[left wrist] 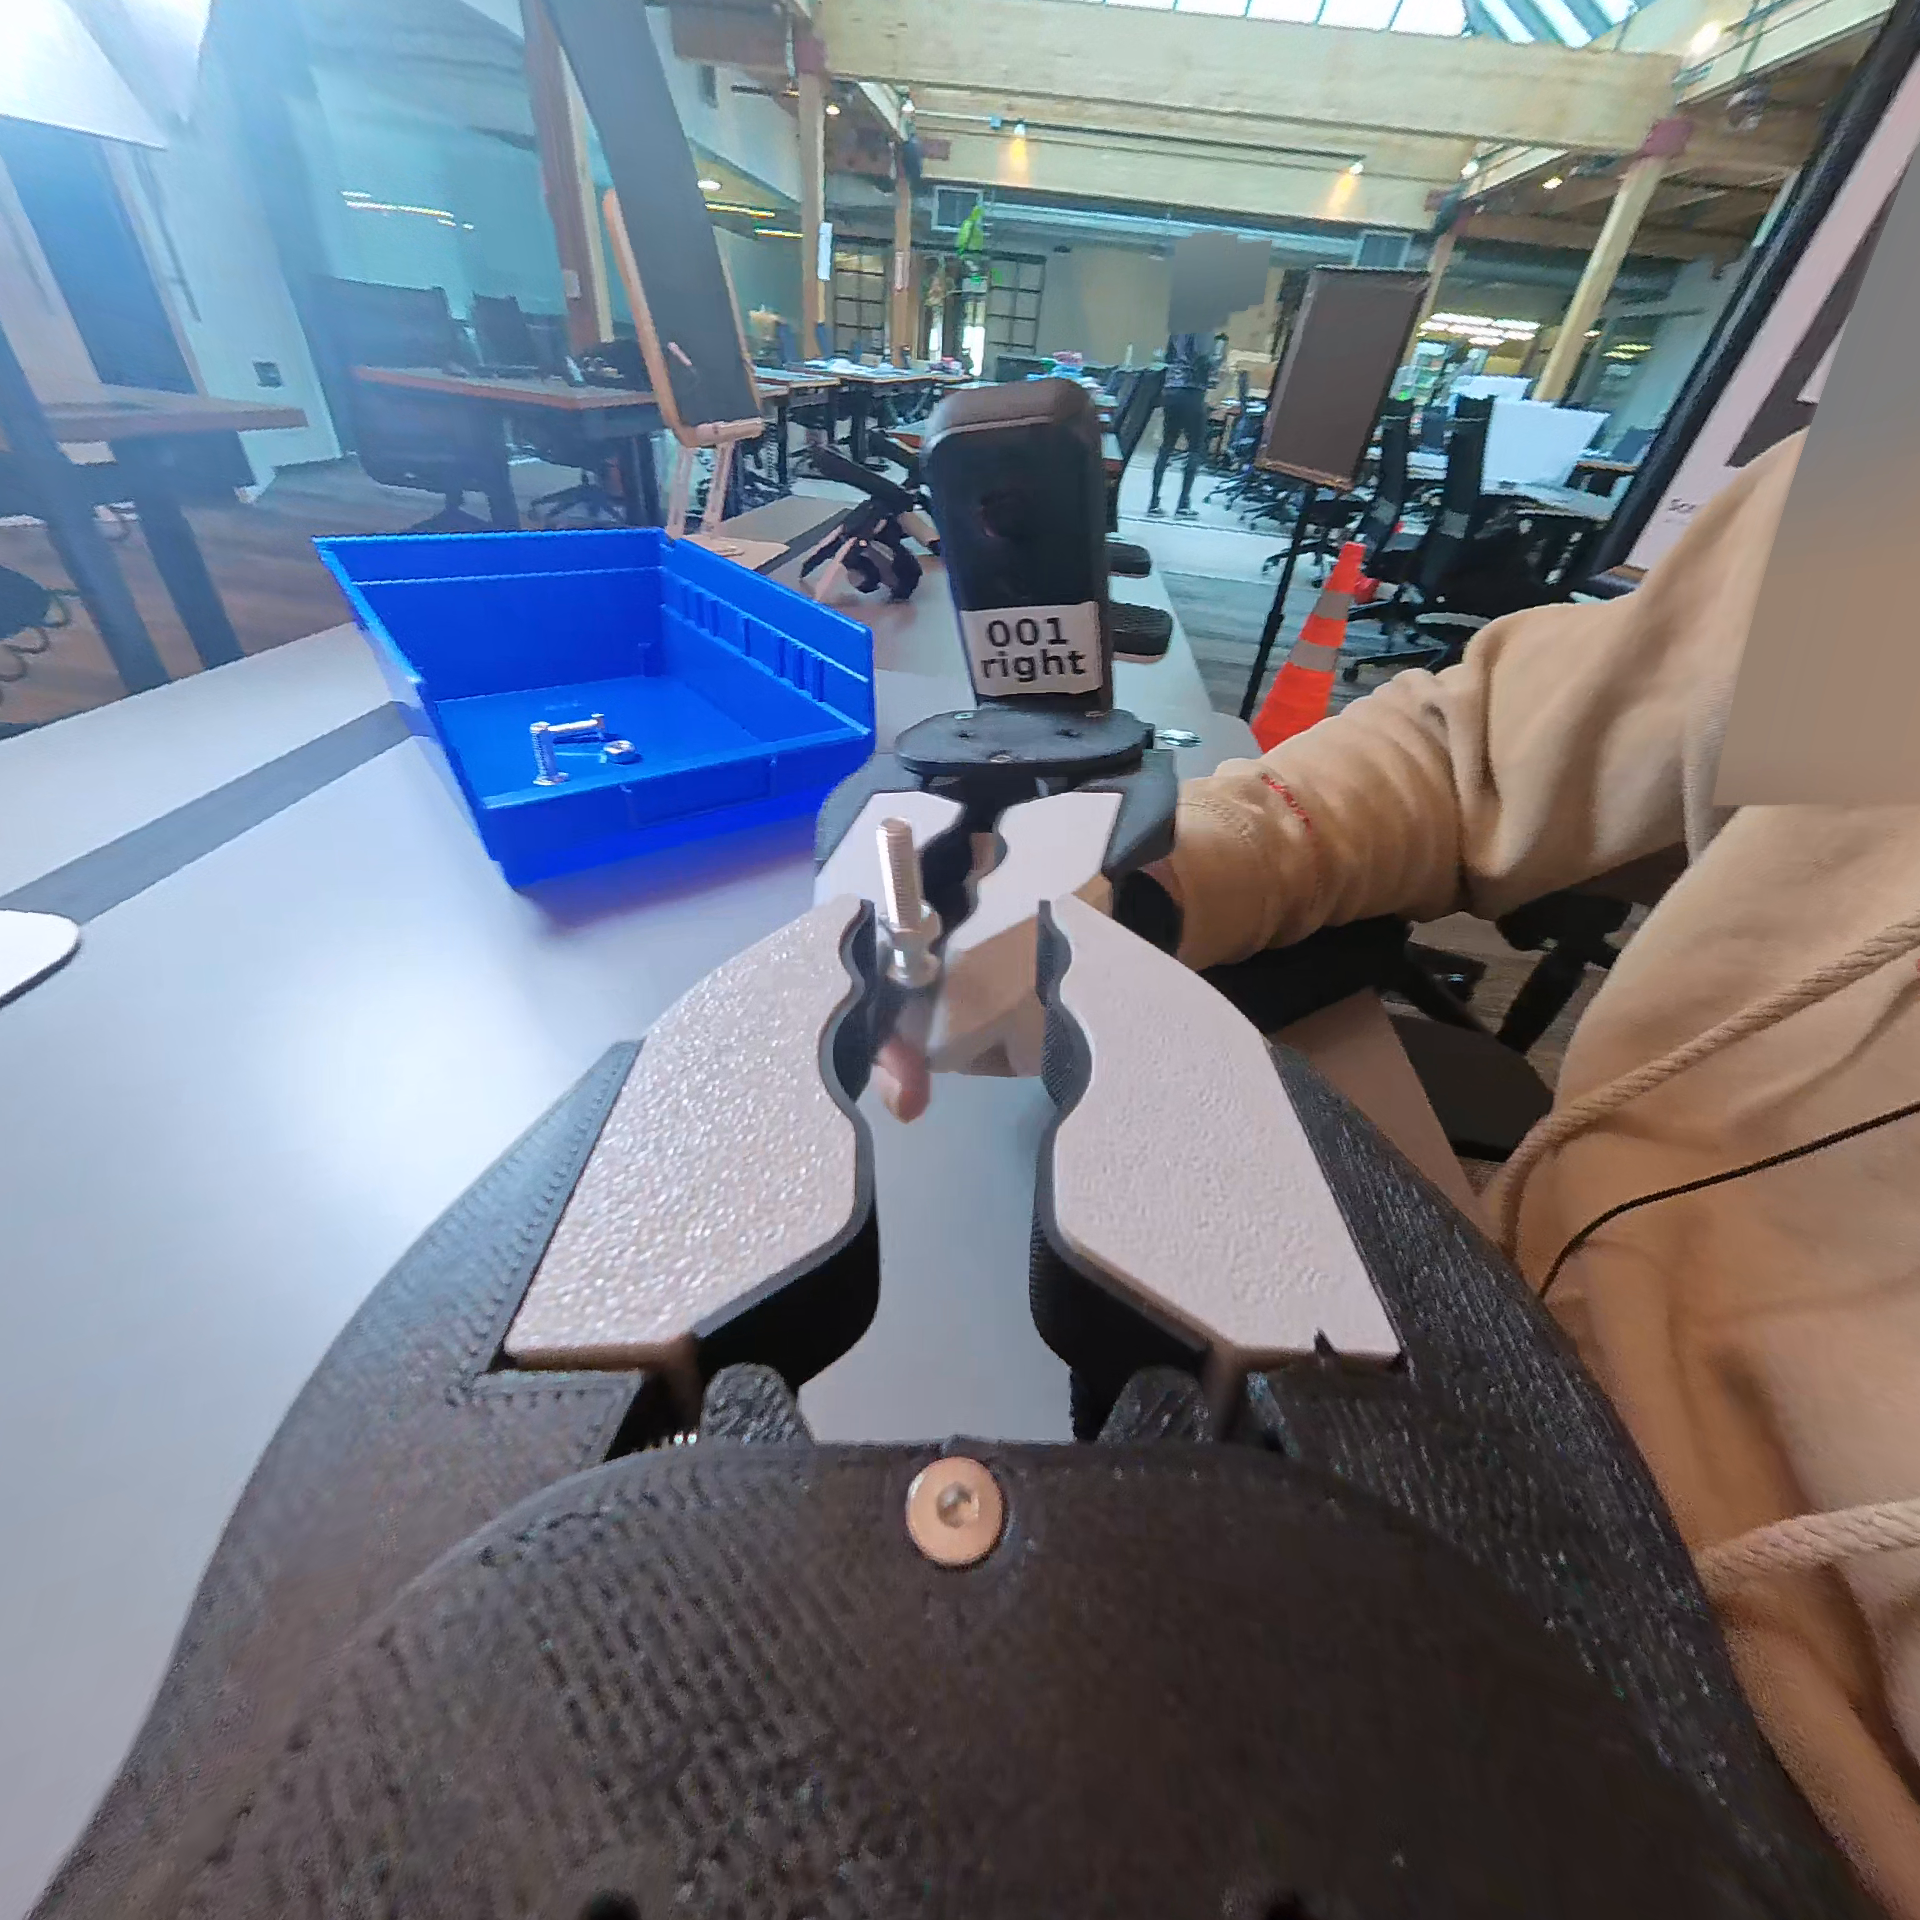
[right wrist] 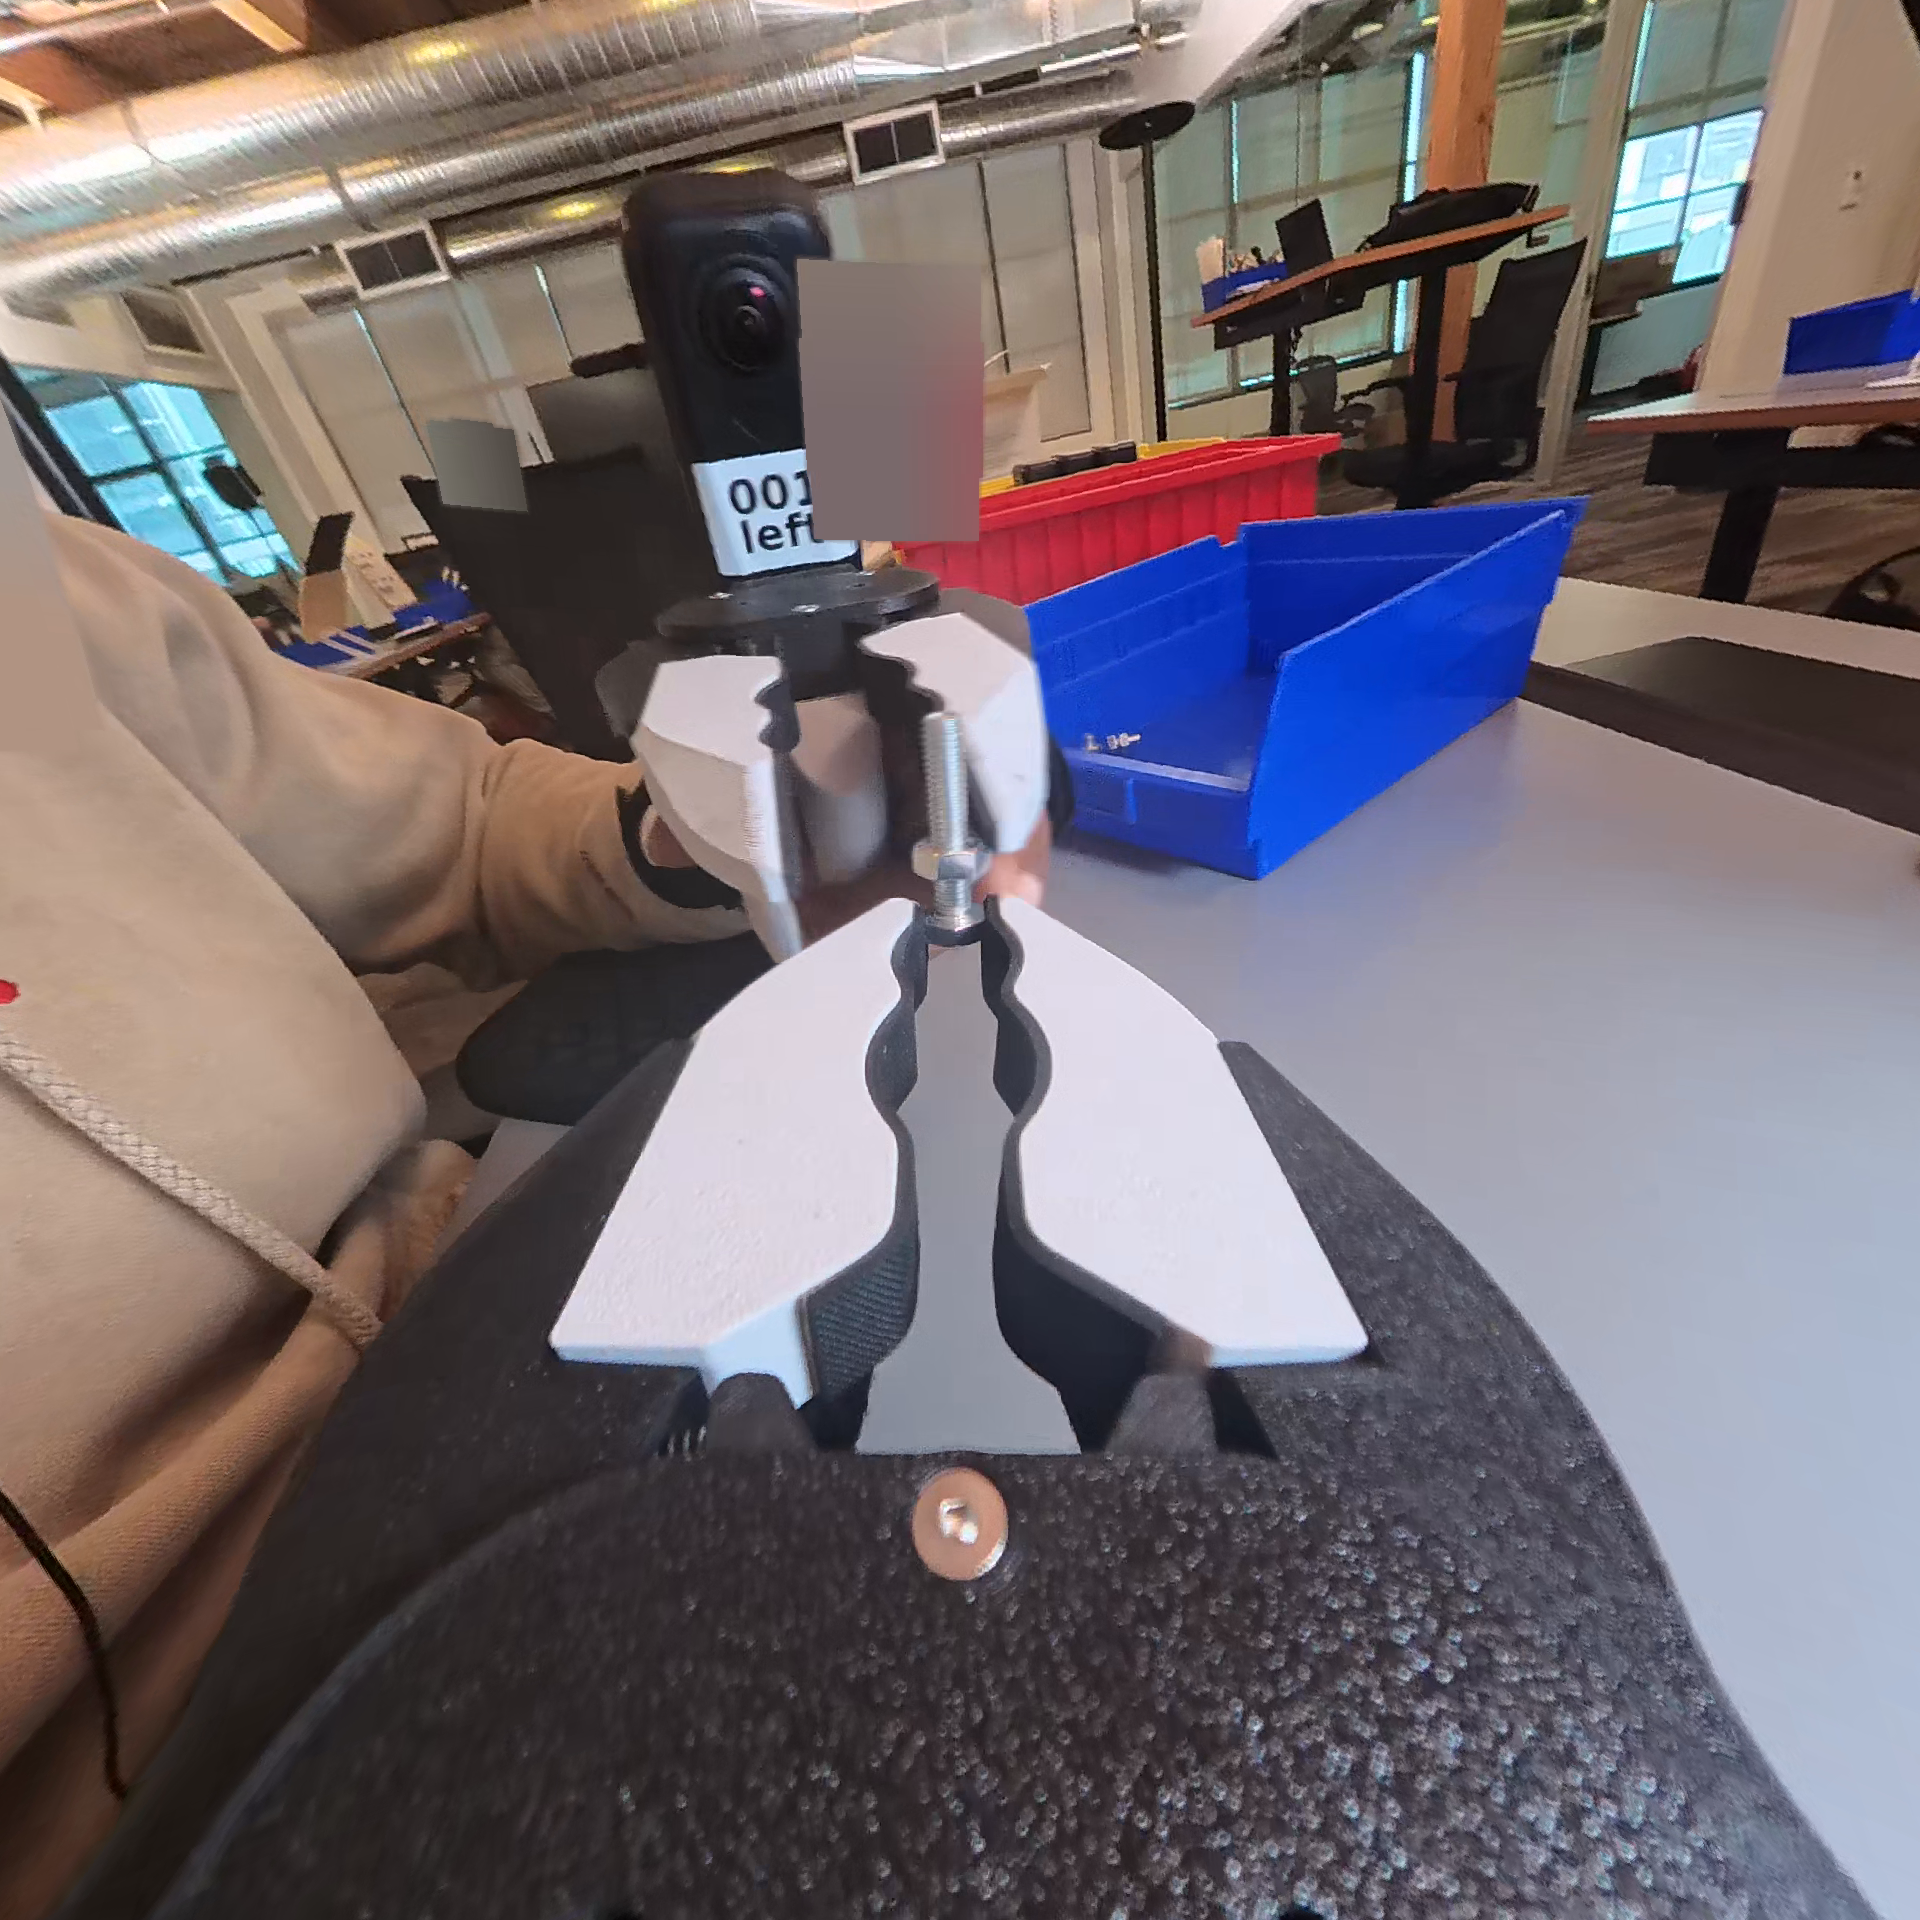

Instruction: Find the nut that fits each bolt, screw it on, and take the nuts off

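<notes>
A silver bolt (right wrist: 943, 790) stands upright, thread up, with a hex nut (right wrist: 951, 861) screwed low on it. My right gripper (right wrist: 951, 928) is shut on the bolt's head end and holds it above the grey table (right wrist: 1558, 1039). My left gripper (left wrist: 951, 925) faces it and is open. Its fingers stand either side of the bolt (left wrist: 897, 883), which sits close to one finger. In the right wrist view the left gripper (right wrist: 883, 790) shows open around the thread. A blue bin (left wrist: 727, 623) holds two loose bolts (left wrist: 551, 743) and a nut (left wrist: 620, 750).
The blue bin (right wrist: 1403, 644) stands on the table beyond the grippers, with a red bin (right wrist: 1143, 509) behind it. A person in a beige hoodie (left wrist: 1662, 1039) sits at the table's near edge. An orange cone (left wrist: 1314, 655) stands on the floor past the table. The tips of both grippers are at nearly the same place.
</notes>
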Demonstrator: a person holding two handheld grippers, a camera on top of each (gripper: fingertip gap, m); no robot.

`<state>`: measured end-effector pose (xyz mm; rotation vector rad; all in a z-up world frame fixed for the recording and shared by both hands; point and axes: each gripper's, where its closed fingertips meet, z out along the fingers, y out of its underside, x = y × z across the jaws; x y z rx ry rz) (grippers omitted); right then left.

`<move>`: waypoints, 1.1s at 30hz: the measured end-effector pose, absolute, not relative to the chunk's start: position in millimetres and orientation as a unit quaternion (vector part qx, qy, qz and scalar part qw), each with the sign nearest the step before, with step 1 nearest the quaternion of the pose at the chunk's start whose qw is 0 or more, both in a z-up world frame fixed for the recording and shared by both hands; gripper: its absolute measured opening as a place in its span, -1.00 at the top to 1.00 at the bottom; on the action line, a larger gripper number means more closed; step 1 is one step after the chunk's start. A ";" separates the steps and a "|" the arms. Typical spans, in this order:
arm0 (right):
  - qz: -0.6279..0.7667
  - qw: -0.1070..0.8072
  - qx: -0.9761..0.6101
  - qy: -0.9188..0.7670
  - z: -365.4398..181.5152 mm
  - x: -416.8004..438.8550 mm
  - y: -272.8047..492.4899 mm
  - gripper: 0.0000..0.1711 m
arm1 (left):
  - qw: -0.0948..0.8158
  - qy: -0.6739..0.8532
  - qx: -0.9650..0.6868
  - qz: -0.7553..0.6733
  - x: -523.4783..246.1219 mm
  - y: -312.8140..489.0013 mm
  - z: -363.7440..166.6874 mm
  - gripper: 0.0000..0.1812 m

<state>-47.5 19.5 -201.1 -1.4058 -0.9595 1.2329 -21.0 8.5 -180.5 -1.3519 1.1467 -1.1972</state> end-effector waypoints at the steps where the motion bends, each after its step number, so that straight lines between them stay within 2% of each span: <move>1: 0.507 0.500 -0.584 -0.390 -201.0 -45.0 23.2 0.89 | 0.479 0.467 -0.556 -0.493 -22.1 8.8 -180.0 0.67; 2: 0.498 0.507 -0.594 -0.376 -201.5 -41.1 30.7 0.89 | 0.477 0.471 -0.550 -0.498 -25.0 7.4 -178.1 0.85; 3: 0.491 0.512 -0.605 -0.362 -202.0 -36.6 37.9 0.89 | 0.478 0.468 -0.540 -0.511 -27.7 5.2 -173.3 0.92; 6: 0.476 0.521 -0.613 -0.355 -202.2 -30.6 44.6 0.89 | 0.493 0.453 -0.544 -0.506 -31.3 11.8 -170.0 0.87; 10: 0.482 0.508 -0.604 -0.381 -205.3 -42.7 32.4 0.88 | 0.489 0.444 -0.565 -0.494 -25.5 19.2 -181.3 0.65; 14: 0.479 0.509 -0.597 -0.394 -205.3 -46.2 27.7 0.88 | 0.482 0.461 -0.562 -0.489 -22.0 13.3 -185.9 0.65; 15: 0.475 0.516 -0.599 -0.385 -203.9 -43.3 31.4 0.88 | 0.480 0.465 -0.557 -0.494 -24.4 11.4 -183.1 0.77; 16: 0.471 0.520 -0.605 -0.376 -203.3 -39.6 36.2 0.89 | 0.473 0.474 -0.532 -0.518 -27.6 2.8 -176.6 1.00; 19: 0.468 0.525 -0.607 -0.371 -202.1 -35.6 39.6 0.89 | 0.486 0.461 -0.538 -0.513 -31.0 9.2 -173.0 0.93; 24: 0.476 0.507 -0.595 -0.402 -206.2 -49.2 25.1 0.88 | 0.489 0.445 -0.560 -0.499 -25.5 18.5 -181.5 0.58; 26: 0.475 0.505 -0.596 -0.404 -206.7 -49.6 24.9 0.88 | 0.479 0.464 -0.552 -0.500 -23.4 10.4 -183.8 0.64; 28: 0.469 0.509 -0.599 -0.403 -207.0 -47.8 26.7 0.88 | 0.464 0.466 -0.558 -0.506 -24.7 9.3 -183.5 0.62; 30: 0.465 0.517 -0.606 -0.385 -204.5 -42.7 34.1 0.88 | 0.445 0.457 -0.538 -0.551 -31.4 4.3 -173.8 0.88; 33: 0.469 0.519 -0.611 -0.370 -201.8 -35.6 40.7 0.89 | 0.452 0.452 -0.542 -0.546 -32.8 8.3 -173.7 0.84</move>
